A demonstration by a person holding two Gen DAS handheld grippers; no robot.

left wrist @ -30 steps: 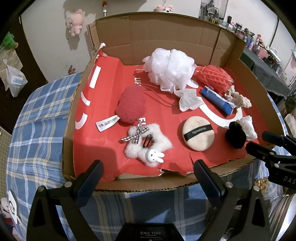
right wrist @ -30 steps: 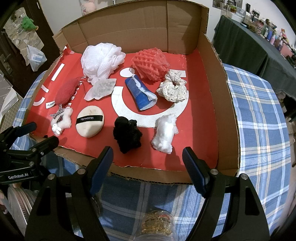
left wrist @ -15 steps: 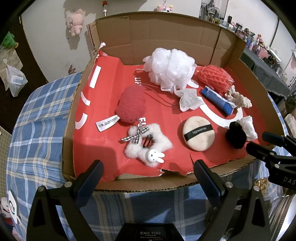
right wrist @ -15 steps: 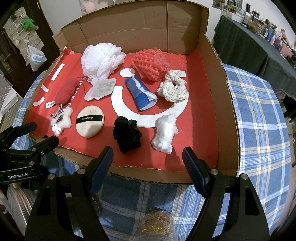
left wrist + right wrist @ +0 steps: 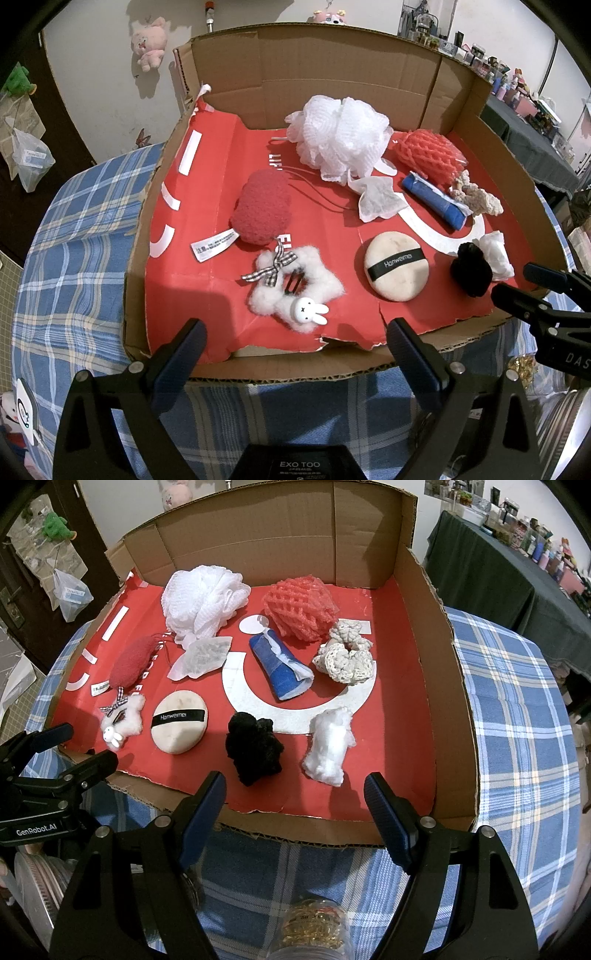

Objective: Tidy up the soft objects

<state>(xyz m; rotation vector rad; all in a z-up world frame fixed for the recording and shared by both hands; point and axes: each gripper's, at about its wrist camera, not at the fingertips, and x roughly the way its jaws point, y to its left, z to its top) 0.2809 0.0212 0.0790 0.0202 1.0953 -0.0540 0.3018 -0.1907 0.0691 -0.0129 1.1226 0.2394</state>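
Observation:
A cardboard tray (image 5: pixel 332 74) lined in red holds several soft items. A white mesh pouf (image 5: pixel 338 136), a red fuzzy pouch (image 5: pixel 262 208), a white fluffy bunny clip (image 5: pixel 291 291), a beige powder puff (image 5: pixel 397 271), a black pompom (image 5: pixel 255 747), a white cotton wad (image 5: pixel 328 747), a blue roll (image 5: pixel 280 668), a cream crochet scrunchie (image 5: pixel 345 653) and a red foam net (image 5: pixel 299 605) lie inside. My left gripper (image 5: pixel 295 354) is open and empty before the tray's front edge. My right gripper (image 5: pixel 295 808) is open and empty before the front edge too.
The tray stands on a blue plaid tablecloth (image 5: pixel 517 738). A clear jar with gold bits (image 5: pixel 314 930) stands just under my right gripper. A dark-covered table with small bottles (image 5: pixel 498 561) is at the far right. Plush toys hang on the wall (image 5: pixel 149 42).

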